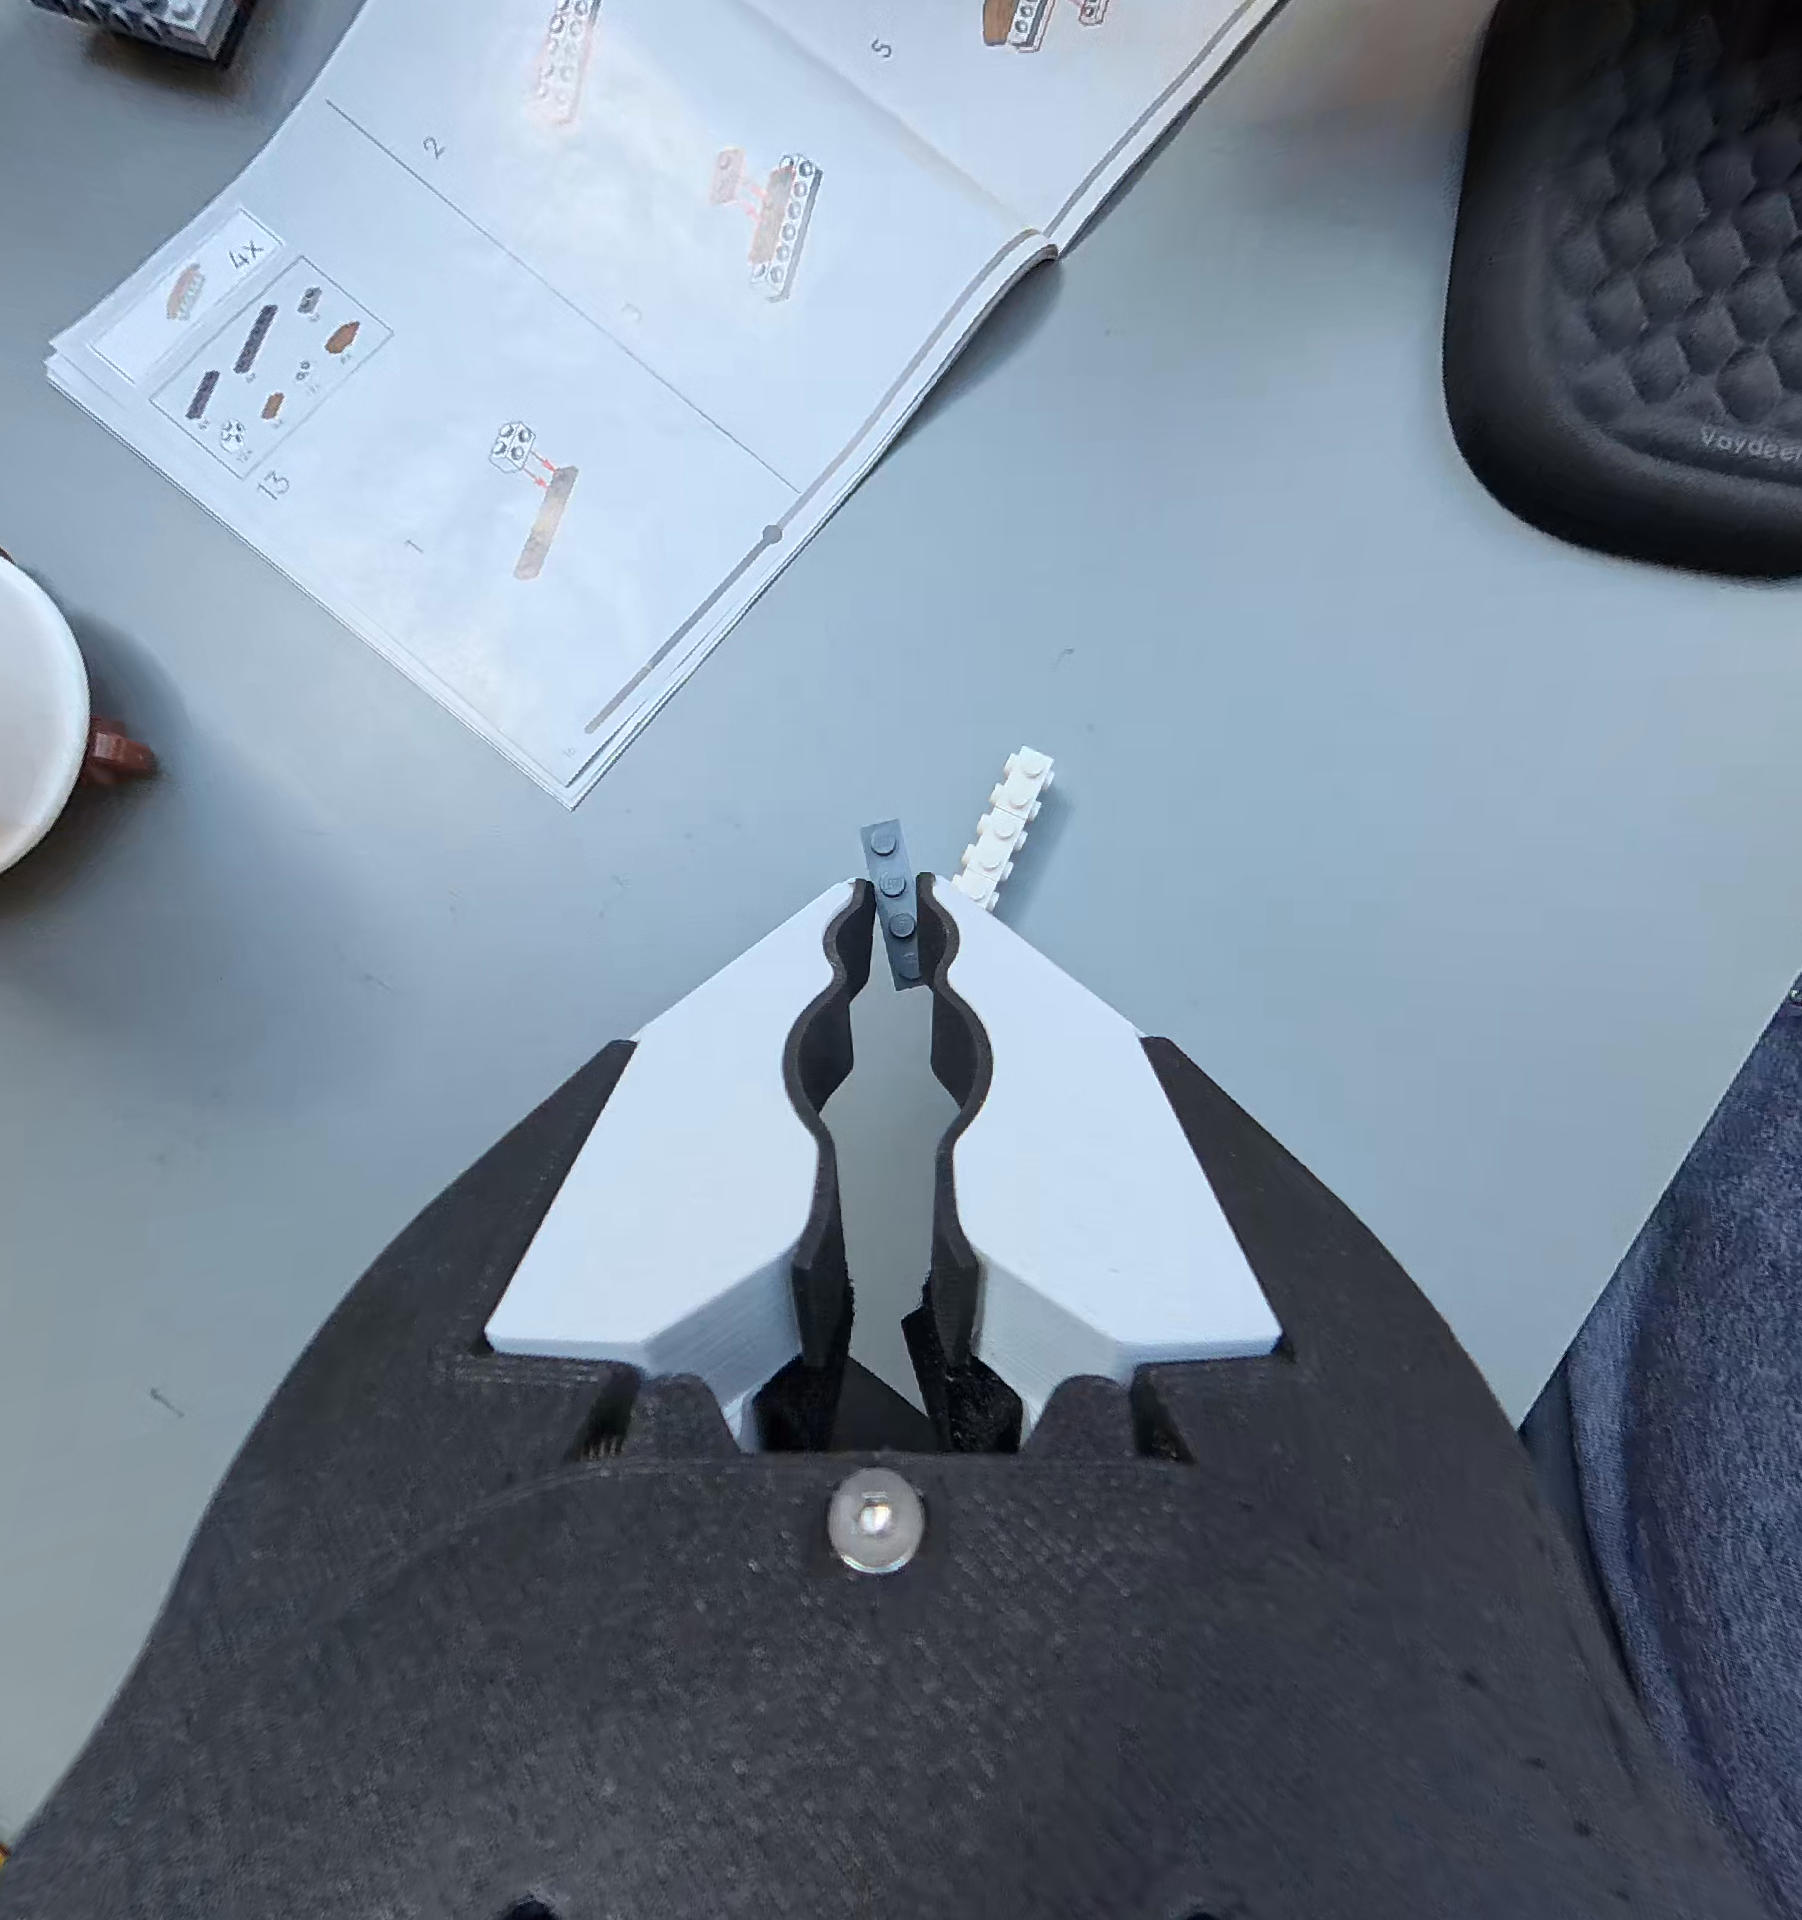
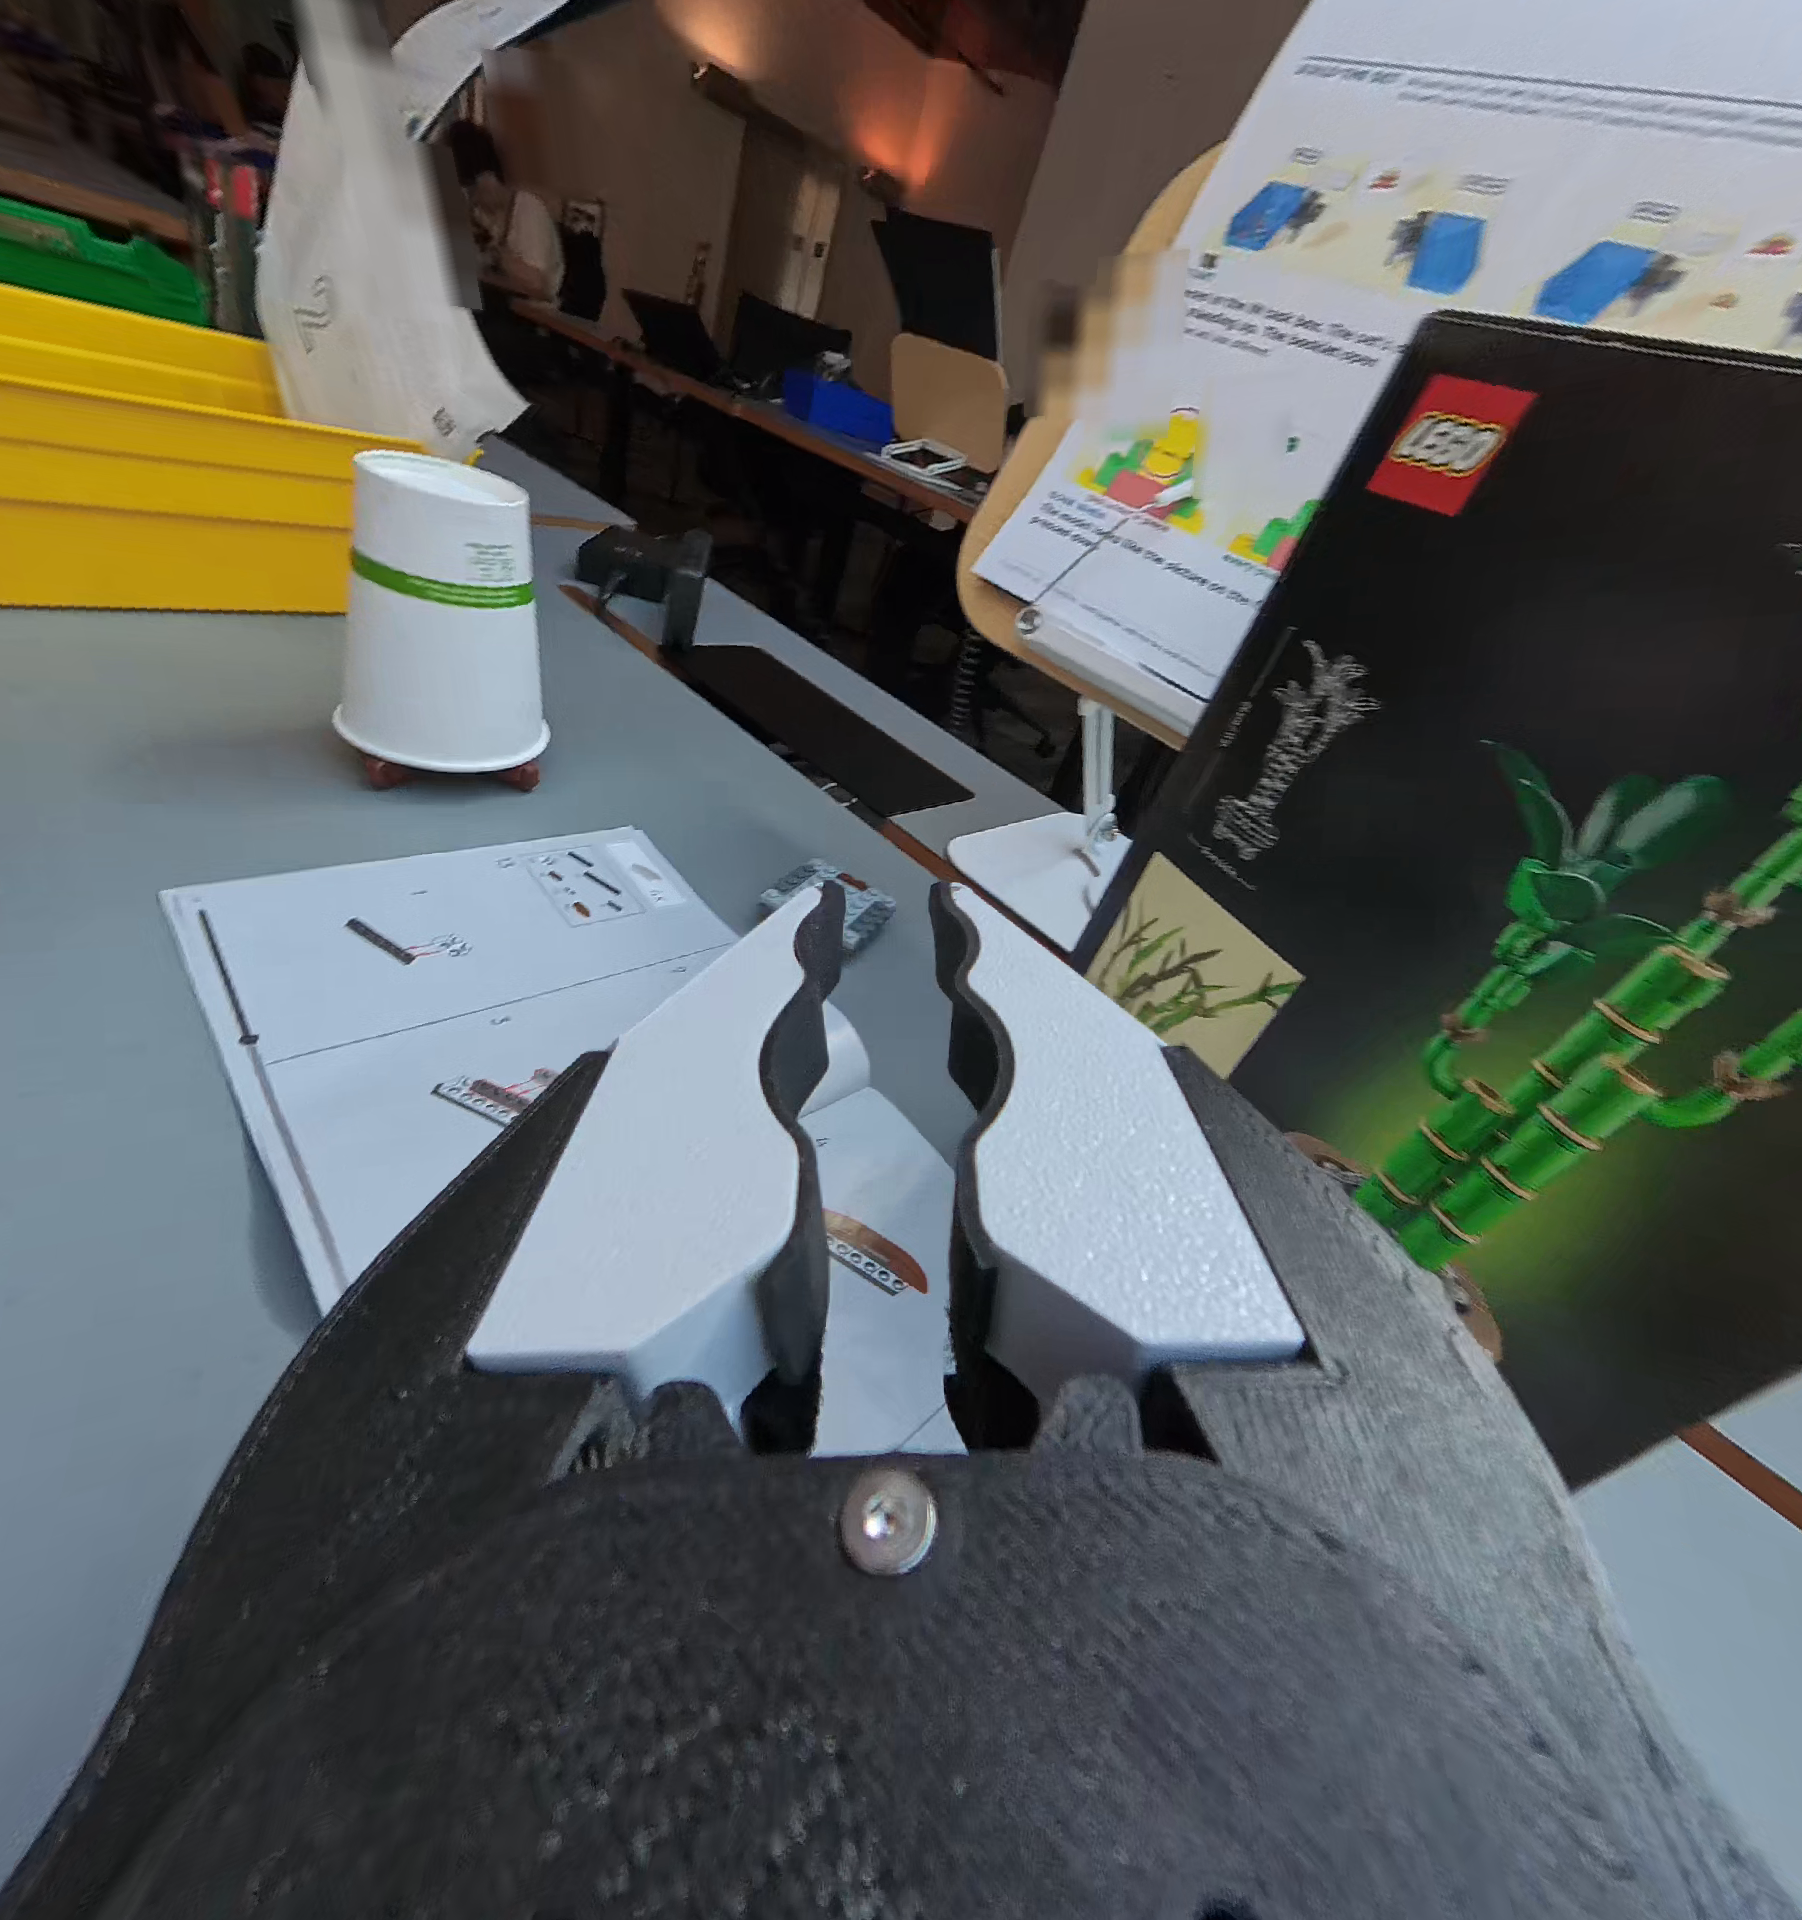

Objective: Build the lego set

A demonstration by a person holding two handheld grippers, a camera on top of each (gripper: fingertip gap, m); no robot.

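Observation:
My left gripper (image 1: 897, 894) is shut on a thin dark grey plate (image 1: 895, 902) with a row of studs, held between its tips above the grey table (image 1: 1240, 831). A long white studded brick (image 1: 1011, 826) lies on the table just right of the tips. The open instruction booklet (image 1: 523, 395) lies beyond, up and to the left. My right gripper (image 2: 884, 914) is open and empty, raised over the same booklet (image 2: 429, 997). A small grey brick assembly (image 2: 855, 902) sits on the table just beyond its tips.
An upside-down white paper cup (image 2: 440, 623) rests on brown pieces (image 1: 118, 753) at the left. A black padded rest (image 1: 1655, 291) lies at the far right. The set's box (image 2: 1551, 831) stands at the right, yellow bins (image 2: 97, 468) behind. A dark block (image 1: 149, 26) sits at the top left. There is about 30 cm between the tips of the two grippers.

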